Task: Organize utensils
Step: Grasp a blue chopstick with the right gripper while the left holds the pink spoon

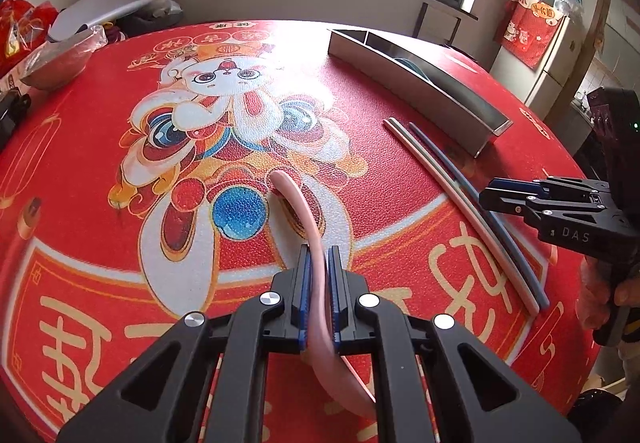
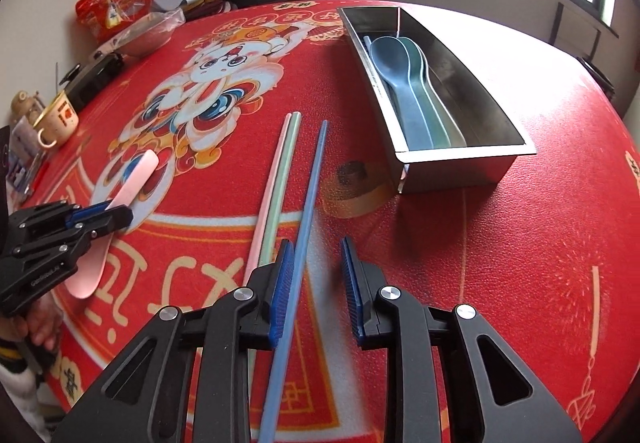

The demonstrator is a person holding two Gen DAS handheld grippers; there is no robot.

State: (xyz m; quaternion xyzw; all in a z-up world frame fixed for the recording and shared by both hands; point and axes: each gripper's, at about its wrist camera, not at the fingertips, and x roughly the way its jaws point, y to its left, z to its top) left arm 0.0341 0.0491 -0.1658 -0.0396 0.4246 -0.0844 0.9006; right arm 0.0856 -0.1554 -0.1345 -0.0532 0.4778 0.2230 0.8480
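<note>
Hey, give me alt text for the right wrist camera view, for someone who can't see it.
The right tool stands open around a blue chopstick on a red festive tablecloth, beside pink and green chopsticks. A steel tray holds spoons; the left tool grips a pink spoon.

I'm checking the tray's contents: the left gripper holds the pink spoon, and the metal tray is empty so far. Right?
Not quite. The left gripper does hold the pink spoon, but the metal tray is not empty: the right wrist view shows spoons already lying in it.
</note>
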